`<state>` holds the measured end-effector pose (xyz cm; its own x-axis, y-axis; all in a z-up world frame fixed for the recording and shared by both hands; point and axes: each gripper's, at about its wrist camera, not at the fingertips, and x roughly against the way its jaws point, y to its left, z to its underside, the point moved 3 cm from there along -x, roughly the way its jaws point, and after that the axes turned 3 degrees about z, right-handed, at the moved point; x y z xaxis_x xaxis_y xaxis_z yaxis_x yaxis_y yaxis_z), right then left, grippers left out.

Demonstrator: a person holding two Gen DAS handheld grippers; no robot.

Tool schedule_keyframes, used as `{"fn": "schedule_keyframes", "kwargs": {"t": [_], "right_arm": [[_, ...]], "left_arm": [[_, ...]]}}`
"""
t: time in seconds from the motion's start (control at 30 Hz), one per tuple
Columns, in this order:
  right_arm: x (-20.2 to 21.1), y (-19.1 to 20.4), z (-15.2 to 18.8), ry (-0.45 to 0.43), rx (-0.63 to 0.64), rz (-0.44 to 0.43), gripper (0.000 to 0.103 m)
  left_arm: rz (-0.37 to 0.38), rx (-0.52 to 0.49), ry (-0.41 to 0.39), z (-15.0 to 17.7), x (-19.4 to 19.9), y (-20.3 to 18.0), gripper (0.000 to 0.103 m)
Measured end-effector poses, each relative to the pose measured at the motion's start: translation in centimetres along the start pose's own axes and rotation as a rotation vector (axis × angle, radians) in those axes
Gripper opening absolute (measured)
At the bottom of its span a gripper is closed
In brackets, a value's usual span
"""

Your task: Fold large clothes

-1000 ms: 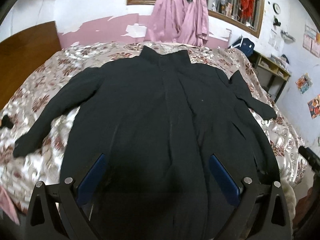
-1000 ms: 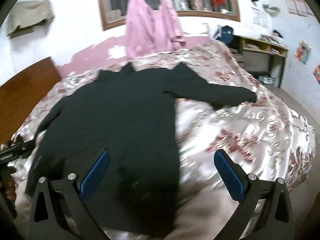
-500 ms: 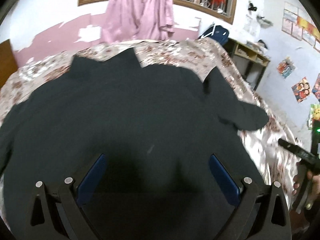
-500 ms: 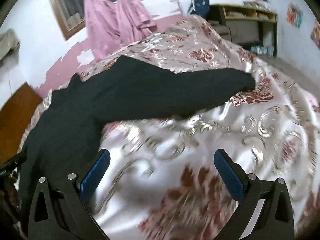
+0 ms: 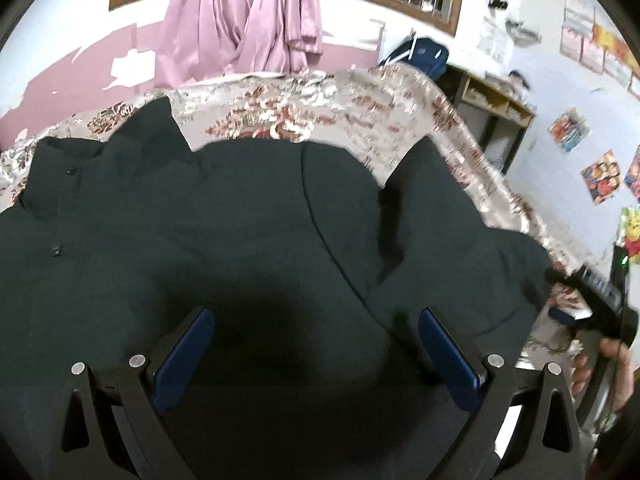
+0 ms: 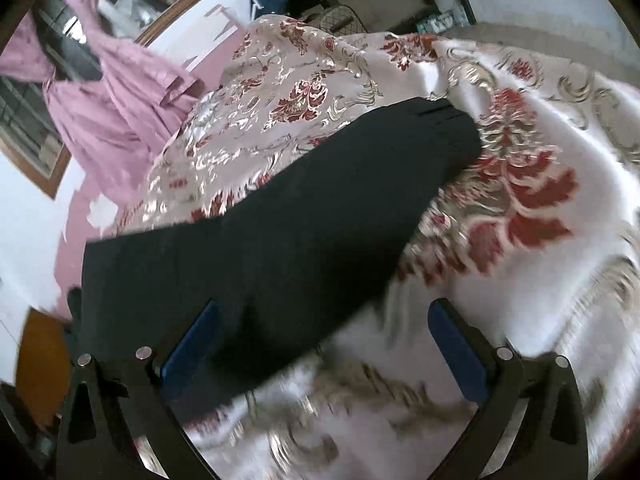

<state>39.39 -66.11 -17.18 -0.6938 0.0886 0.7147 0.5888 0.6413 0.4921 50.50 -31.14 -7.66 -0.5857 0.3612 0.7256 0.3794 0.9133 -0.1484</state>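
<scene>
The left gripper (image 5: 316, 350) hangs with jaws spread wide and nothing between them but the black shirt (image 5: 248, 240) lying flat beneath, buttons and raised collar ahead to the left. The right gripper (image 6: 324, 344), equally wide and empty, has the shirt's sleeve (image 6: 304, 216) passing by its left jaw, cuff far ahead on the floral bedspread (image 6: 520, 208). Beyond hangs a pink curtain (image 5: 240, 20).

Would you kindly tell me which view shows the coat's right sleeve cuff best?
The right wrist view: the sleeve lies stretched across the floral bedspread, its cuff unobstructed. The left wrist view shows mostly the coat body; the cuff sits small at the edge.
</scene>
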Motion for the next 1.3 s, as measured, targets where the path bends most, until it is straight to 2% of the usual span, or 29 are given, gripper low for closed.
{"fn": "schedule_keyframes", "kwargs": {"t": [0.1,0.17,0.2,0.23,0.27,0.3,0.4,0.5,0.63,0.77,0.9,1.07,1.1,1.23,1.3], "right_arm": [[-1.9,-0.4,-1.0,0.005,-0.117,-0.029,0.101],[-2.7,-0.6,-1.1,-0.004,-0.185,-0.032,0.089],[-3.0,-0.7,-1.2,-0.006,-0.217,-0.032,0.077],[-3.3,-0.9,-1.3,-0.008,-0.247,-0.035,0.058],[-3.4,-1.2,-1.5,-0.010,-0.270,-0.037,0.046],[-3.6,-1.5,-1.5,-0.007,-0.299,-0.038,0.026],[-3.7,-2.1,-1.7,0.001,-0.360,-0.110,0.010],[-2.3,-0.4,-2.4,-0.049,-0.286,-0.135,0.007],[1.5,4.4,-4.1,-0.171,-0.116,-0.138,0.007],[6.4,11.2,-5.6,-0.314,0.096,-0.128,0.007],[11.3,19.3,-5.2,-0.432,0.297,-0.164,0.007],[15.7,30.7,-1.0,-0.478,0.577,-0.264,0.006],[16.3,33.5,0.6,-0.477,0.644,-0.297,0.006],[17.6,40.8,6.6,-0.450,0.833,-0.372,0.006],[18.3,43.1,10.5,-0.427,0.926,-0.393,0.006]], "left_arm": [[-0.043,-0.015,0.058,0.6,-1.7,-0.2,0.103],[-0.042,-0.012,0.068,0.8,-2.1,-0.2,0.103],[-0.036,-0.004,0.074,0.9,-2.2,0.0,0.103],[-0.024,0.008,0.081,1.1,-2.3,0.2,0.103],[-0.014,0.015,0.086,1.2,-2.5,0.4,0.103],[-0.001,0.021,0.090,1.3,-2.3,0.5,0.103],[0.032,0.023,0.096,1.0,-1.8,0.7,0.103],[0.067,0.057,0.113,1.0,-0.5,1.9,0.103],[0.093,0.119,0.119,1.8,2.5,5.1,0.103],[0.074,0.142,0.102,2.3,5.9,8.6,0.102],[0.052,0.182,0.068,3.0,10.1,13.1,0.102],[0.007,0.229,0.028,4.2,15.2,18.6,0.102],[-0.003,0.245,0.016,4.7,16.4,19.9,0.102],[-0.018,0.308,-0.011,6.6,19.4,23.8,0.102],[-0.021,0.346,-0.021,7.8,20.7,26.0,0.102]]}}
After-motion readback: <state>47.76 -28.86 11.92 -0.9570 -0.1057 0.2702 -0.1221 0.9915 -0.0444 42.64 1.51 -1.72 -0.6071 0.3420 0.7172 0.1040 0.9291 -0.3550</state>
